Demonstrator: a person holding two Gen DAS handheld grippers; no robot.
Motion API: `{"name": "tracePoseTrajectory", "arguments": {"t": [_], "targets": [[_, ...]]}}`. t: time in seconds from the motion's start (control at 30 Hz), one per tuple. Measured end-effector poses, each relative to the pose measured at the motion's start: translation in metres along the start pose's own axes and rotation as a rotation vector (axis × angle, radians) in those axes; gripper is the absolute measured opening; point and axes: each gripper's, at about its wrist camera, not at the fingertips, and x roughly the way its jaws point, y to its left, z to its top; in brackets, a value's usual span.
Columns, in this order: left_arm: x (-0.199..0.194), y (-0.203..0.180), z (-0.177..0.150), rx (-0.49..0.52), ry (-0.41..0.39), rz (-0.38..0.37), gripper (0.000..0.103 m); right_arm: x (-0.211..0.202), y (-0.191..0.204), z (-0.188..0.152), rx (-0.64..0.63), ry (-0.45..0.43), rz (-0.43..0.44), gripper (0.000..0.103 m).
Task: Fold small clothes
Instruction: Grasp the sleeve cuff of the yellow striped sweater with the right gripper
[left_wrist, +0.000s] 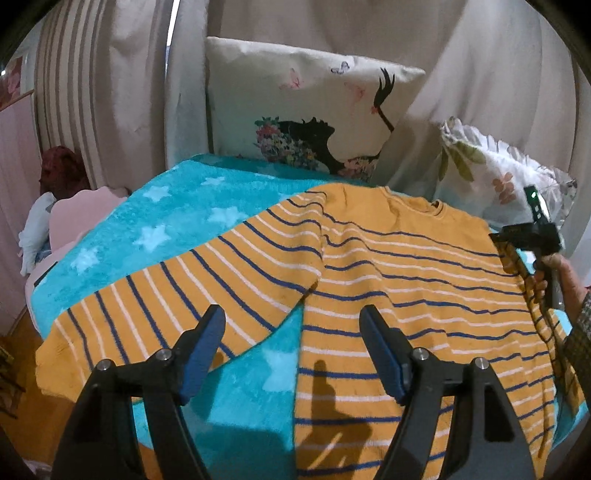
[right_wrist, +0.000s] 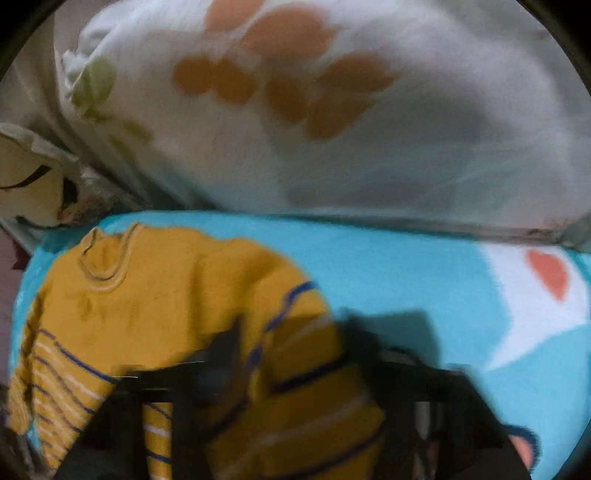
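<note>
Our left gripper (left_wrist: 291, 354) stands with its blue pads (left_wrist: 201, 354) wide apart and empty, above the gap between the sweater's (left_wrist: 406, 280) body and spread sleeve. Our right gripper (right_wrist: 288, 369), blurred, is nearly closed with the other sleeve's fabric between its fingers. The striped yellow sweater lies flat on a turquoise star blanket (left_wrist: 177, 221). Pillows (left_wrist: 295, 107) and curtains (left_wrist: 118, 92) close the far edge; bare blanket remains at left.
</note>
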Motion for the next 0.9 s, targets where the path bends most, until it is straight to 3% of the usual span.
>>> {"name": "tracePoseTrajectory", "arguments": {"t": [0.03,0.07,0.13,0.2,0.37,0.43,0.5,0.6,0.63,0.67,0.73,0.9], "targets": [[0.004,-0.002,0.001,0.004,0.004,0.003,0.074,-0.002,0.002,0.002,-0.001,0.009,0.033,0.011],[0.010,-0.004,0.002,0.007,0.009,0.004,0.074,-0.008,0.005,0.003,-0.025,-0.010,0.007,0.011],[0.019,-0.010,0.005,0.011,0.014,-0.002,0.074,-0.019,0.001,0.011,-0.060,-0.052,-0.113,0.010],[0.026,-0.016,0.008,0.020,0.016,-0.004,0.074,-0.025,-0.013,0.018,-0.025,-0.060,-0.164,0.009],[0.044,-0.028,0.013,0.046,0.030,0.000,0.074,-0.007,-0.033,0.024,0.012,-0.016,-0.287,0.008],[0.045,-0.028,0.011,0.036,0.040,-0.013,0.074,0.002,-0.040,0.022,0.032,0.003,-0.374,0.008],[0.040,-0.028,0.012,0.019,0.040,-0.025,0.074,-0.006,-0.047,0.020,0.078,-0.003,-0.321,0.014],[0.026,-0.026,0.008,0.012,0.020,-0.027,0.074,-0.058,-0.051,0.006,0.102,-0.067,-0.242,0.026],[0.022,-0.024,0.007,0.009,0.016,-0.029,0.074,-0.075,-0.052,-0.002,0.102,-0.082,-0.215,0.035],[0.017,-0.023,0.005,0.005,0.011,-0.032,0.074,-0.098,-0.053,-0.017,0.100,-0.097,-0.170,0.049],[0.009,-0.018,0.000,-0.006,0.008,-0.043,0.075,-0.134,-0.058,-0.051,0.084,-0.107,-0.118,0.061],[0.001,-0.014,-0.015,-0.025,0.029,-0.073,0.075,-0.186,-0.060,-0.157,0.032,-0.075,-0.111,0.068]]}}
